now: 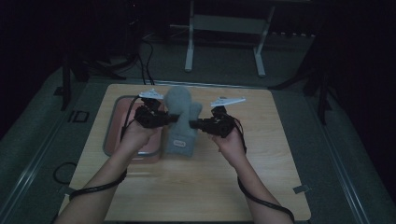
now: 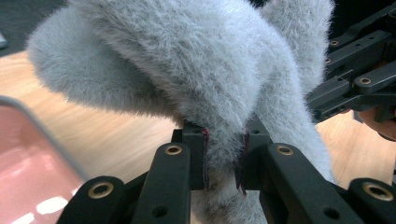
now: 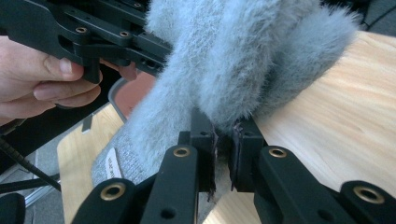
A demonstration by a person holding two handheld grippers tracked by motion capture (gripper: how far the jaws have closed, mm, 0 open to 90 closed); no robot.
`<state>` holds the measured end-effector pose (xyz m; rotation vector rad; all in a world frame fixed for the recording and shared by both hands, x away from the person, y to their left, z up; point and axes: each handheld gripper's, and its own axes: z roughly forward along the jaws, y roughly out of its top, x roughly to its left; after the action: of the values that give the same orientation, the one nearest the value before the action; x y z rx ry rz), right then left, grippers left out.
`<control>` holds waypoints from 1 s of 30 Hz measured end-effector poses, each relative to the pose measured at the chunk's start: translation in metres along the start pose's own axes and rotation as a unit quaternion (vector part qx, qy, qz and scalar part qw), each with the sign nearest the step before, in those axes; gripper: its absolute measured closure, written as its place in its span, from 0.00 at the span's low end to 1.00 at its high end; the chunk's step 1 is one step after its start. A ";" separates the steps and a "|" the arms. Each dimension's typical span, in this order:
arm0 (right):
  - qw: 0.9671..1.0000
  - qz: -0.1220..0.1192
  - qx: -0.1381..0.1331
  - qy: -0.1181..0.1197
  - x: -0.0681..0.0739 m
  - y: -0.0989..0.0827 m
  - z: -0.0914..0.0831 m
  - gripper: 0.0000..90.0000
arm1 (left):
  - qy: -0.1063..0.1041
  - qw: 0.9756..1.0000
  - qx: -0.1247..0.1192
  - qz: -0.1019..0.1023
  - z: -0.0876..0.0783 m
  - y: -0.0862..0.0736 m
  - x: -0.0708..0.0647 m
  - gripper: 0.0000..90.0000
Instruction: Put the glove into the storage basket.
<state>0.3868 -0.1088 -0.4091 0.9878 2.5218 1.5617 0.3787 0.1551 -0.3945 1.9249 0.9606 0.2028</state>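
A fluffy grey mitten is held up over the wooden table, its cuff end hanging down toward the board. My left gripper is shut on its left edge and my right gripper is shut on its right edge. In the left gripper view the left gripper pinches a fold of the mitten's fur, with the right gripper farther off. In the right gripper view the right gripper clamps the mitten's edge. A white label shows near the ribbed cuff.
A pink tray with a grey rim lies on the table's left part, under my left hand. The table's near and right parts are bare wood. Beyond the far edge stand a white metal frame and cables on a dark floor.
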 end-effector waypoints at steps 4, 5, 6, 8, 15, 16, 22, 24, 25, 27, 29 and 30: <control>1.000 -0.015 0.002 0.009 0.012 0.021 0.018 0.92 | 0.015 1.000 0.001 -0.001 -0.016 0.003 0.010 0.87; 1.000 -0.017 0.001 0.010 0.014 0.023 0.021 0.92 | 0.020 1.000 0.002 0.000 -0.021 0.004 0.013 0.87; 1.000 -0.019 0.000 0.012 0.016 0.027 0.025 0.92 | 0.025 1.000 0.002 -0.001 -0.027 0.005 0.016 0.87; 1.000 -0.021 -0.003 0.018 0.021 0.034 0.033 0.91 | 0.035 0.999 0.003 0.000 -0.036 0.007 0.021 0.87; 0.999 -0.021 -0.003 0.032 0.032 0.053 0.066 0.92 | 0.057 0.998 -0.007 -0.018 -0.058 -0.003 0.047 0.87; 0.999 -0.020 -0.001 0.033 0.034 0.054 0.073 0.92 | 0.059 0.998 -0.006 -0.023 -0.060 -0.006 0.052 0.87; 0.999 -0.016 0.017 0.032 0.030 0.050 0.111 0.91 | 0.072 0.996 0.000 -0.053 -0.054 -0.029 0.079 0.87; 0.999 -0.010 0.024 0.029 0.026 0.046 0.122 0.91 | 0.075 0.995 0.005 -0.068 -0.048 -0.038 0.087 0.87; 0.999 -0.008 0.029 0.025 0.024 0.042 0.130 0.91 | 0.076 0.994 0.008 -0.073 -0.044 -0.043 0.091 0.87; 0.999 -0.003 0.038 0.016 0.020 0.035 0.142 0.91 | 0.077 0.993 0.014 -0.083 -0.037 -0.051 0.098 0.87; 0.999 -0.001 0.043 0.012 0.019 0.032 0.147 0.91 | 0.077 0.993 0.018 -0.087 -0.034 -0.055 0.101 0.87; 0.999 0.000 0.050 0.008 0.018 0.029 0.151 0.91 | 0.078 0.992 0.021 -0.092 -0.030 -0.059 0.104 0.87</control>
<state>0.4371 0.0304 -0.4557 0.9892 2.6342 1.4610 0.4023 0.2621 -0.4511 1.8658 1.2490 0.2281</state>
